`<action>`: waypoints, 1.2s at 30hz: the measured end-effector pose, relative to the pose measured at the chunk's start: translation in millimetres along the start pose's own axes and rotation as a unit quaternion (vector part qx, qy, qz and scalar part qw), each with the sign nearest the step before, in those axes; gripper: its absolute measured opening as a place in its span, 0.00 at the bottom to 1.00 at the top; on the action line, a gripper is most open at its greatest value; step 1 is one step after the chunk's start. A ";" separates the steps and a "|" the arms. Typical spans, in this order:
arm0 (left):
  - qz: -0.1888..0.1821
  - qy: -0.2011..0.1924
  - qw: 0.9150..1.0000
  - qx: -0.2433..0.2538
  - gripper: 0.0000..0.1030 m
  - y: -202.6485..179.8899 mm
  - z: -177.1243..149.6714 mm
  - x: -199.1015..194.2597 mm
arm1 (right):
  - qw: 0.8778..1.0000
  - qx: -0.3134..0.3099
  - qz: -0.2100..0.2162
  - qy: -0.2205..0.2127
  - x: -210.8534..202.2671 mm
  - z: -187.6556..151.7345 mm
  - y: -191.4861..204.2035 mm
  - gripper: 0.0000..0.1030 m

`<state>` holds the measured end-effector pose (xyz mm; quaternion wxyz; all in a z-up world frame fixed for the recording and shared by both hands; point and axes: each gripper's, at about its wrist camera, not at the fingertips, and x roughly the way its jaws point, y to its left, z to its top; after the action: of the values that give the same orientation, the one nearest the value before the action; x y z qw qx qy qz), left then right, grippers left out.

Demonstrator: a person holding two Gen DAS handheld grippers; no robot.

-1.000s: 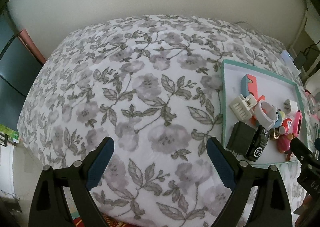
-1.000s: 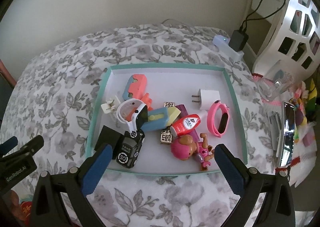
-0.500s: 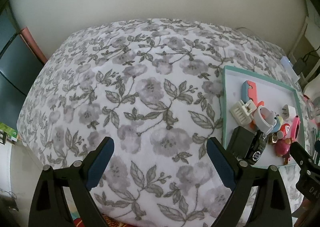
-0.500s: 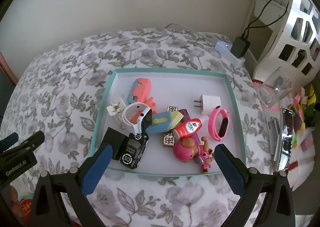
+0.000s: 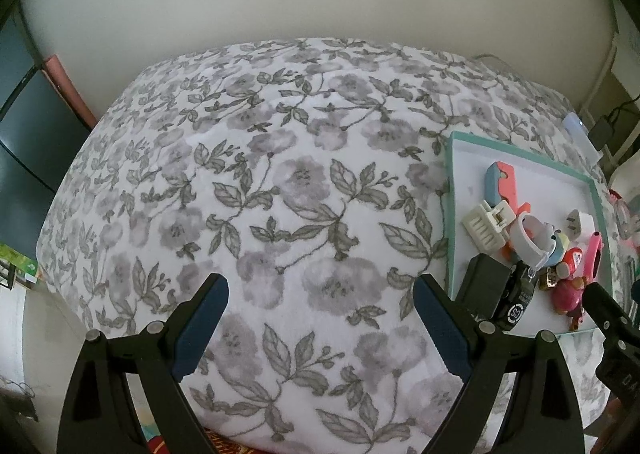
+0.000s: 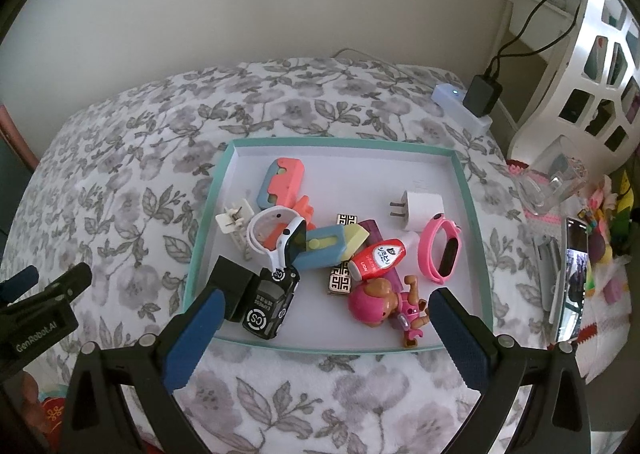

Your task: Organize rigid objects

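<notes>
Floral blanket (image 5: 288, 190) covers the whole work surface, grey flowers and leaves on white.

Teal-rimmed tray (image 6: 472, 214) sits on the blanket, white floor, centre of right wrist view; in left wrist view it lies at 3 o'clock (image 5: 450, 214).

Left gripper (image 5: 320, 318): claw wide, nothing between the blue pads, hovering over bare blanket, tray off at its 3 o'clock. Right gripper (image 6: 326, 320): claw wide, holding nothing, fingertips over the tray's near edge.

Tray contents, clock positions taken from tray centre in right wrist view:
- Coral and blue toy block (image 6: 282, 182), 10 o'clock.
- Pink doll (image 6: 380, 304), 5 o'clock, lying near the front rim, close to the right pad.
- Black toy car (image 6: 270, 304), 7 o'clock, marked "CS", touching a black box (image 6: 232, 284) at 8 o'clock.
- White kids' watch (image 6: 280, 234), 9 o'clock, strap looped, leaning on a blue and yellow case (image 6: 332, 246) at centre.
- Pink fitness band (image 6: 440, 250), 3 o'clock, standing on edge.
- White charger plug (image 6: 420, 206), 2 o'clock, prongs pointing to 9 o'clock.
- Red and white small bottle (image 6: 378, 260), 5 o'clock, lying on its side across a purple item, mostly hidden.
- White hair clip (image 6: 234, 222), 9 o'clock, near the left rim.
- Two gold patterned tiles (image 6: 340, 280), 6 o'clock and 12 o'clock of the blue case.

Off the tray at 1 o'clock: white power strip (image 6: 460, 106) with a black adapter (image 6: 484, 94) plugged in.
</notes>
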<state>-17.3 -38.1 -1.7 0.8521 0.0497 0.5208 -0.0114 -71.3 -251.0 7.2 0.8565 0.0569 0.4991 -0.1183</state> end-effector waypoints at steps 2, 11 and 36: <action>0.000 0.000 1.000 -0.001 0.91 0.0 0.1 0.0 | 1.000 -0.001 0.000 -0.001 -0.1 0.1 -0.3 1.00; 0.002 0.002 1.000 -0.005 0.91 2.2 -0.8 2.2 | 1.000 -0.001 0.000 0.001 1.5 -0.6 1.7 1.00; 0.002 0.000 1.000 -0.004 0.91 2.2 -0.6 1.0 | 1.000 -0.002 0.000 0.003 1.9 -0.7 2.6 1.00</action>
<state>-17.2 -35.8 -2.7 0.8521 0.0471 0.5212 -0.0078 -70.3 -248.6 5.1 0.8552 0.0551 0.5019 -0.1171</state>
